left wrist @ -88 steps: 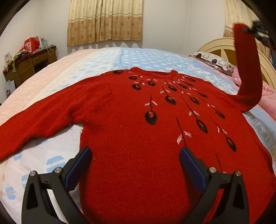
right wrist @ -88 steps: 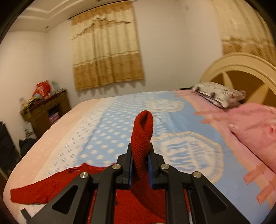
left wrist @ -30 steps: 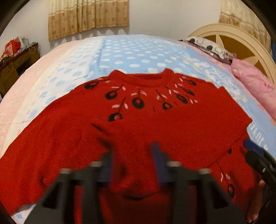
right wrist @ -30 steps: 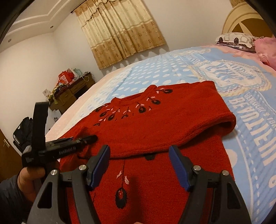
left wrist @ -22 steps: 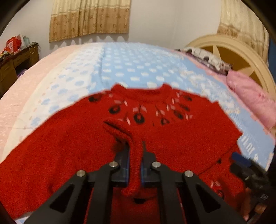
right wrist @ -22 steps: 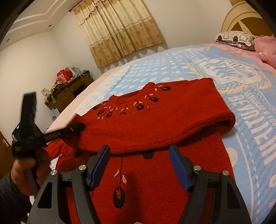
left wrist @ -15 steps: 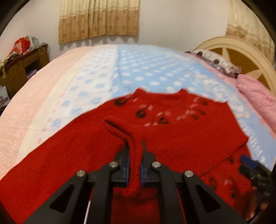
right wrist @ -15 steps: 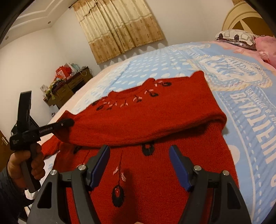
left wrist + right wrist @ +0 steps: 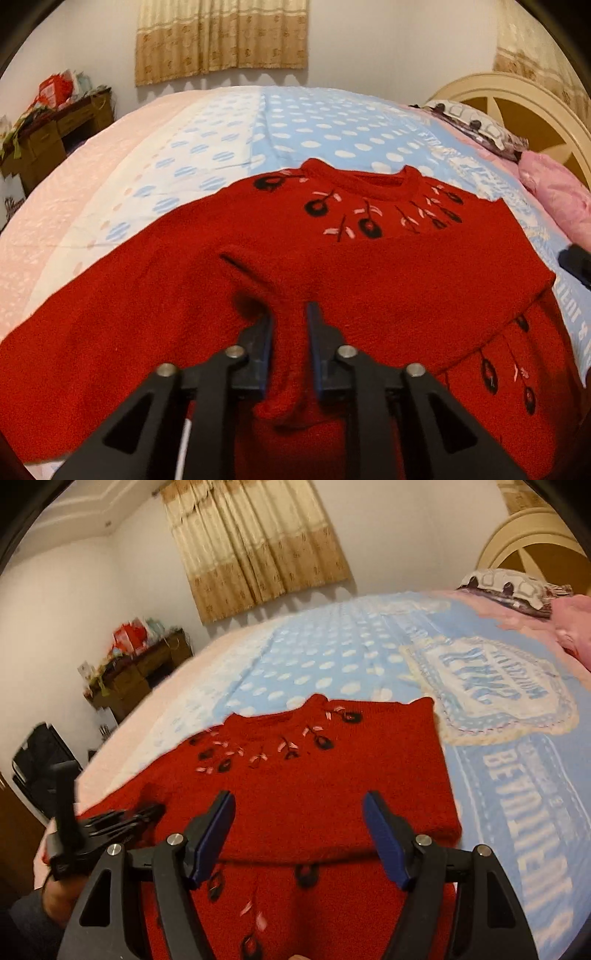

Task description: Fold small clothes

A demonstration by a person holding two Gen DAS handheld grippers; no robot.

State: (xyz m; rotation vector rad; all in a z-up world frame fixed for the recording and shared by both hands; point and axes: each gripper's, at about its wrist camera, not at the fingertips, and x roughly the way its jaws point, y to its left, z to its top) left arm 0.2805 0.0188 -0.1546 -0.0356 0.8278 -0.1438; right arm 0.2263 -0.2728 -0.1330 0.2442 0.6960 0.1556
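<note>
Red sweater (image 9: 369,280) lies flat on the bed (image 9: 295,122), front up, one sleeve (image 9: 332,812) folded across the chest. Left gripper (image 9: 289,325): jaws parted a little, with a fold of the sleeve's knit between them; can't tell whether the pads touch it. Right gripper (image 9: 299,834): jaws wide apart, nothing between them, above the sweater's lower half. Pink blanket (image 9: 554,192) and pillow (image 9: 506,585) sit by the headboard (image 9: 517,107).
</note>
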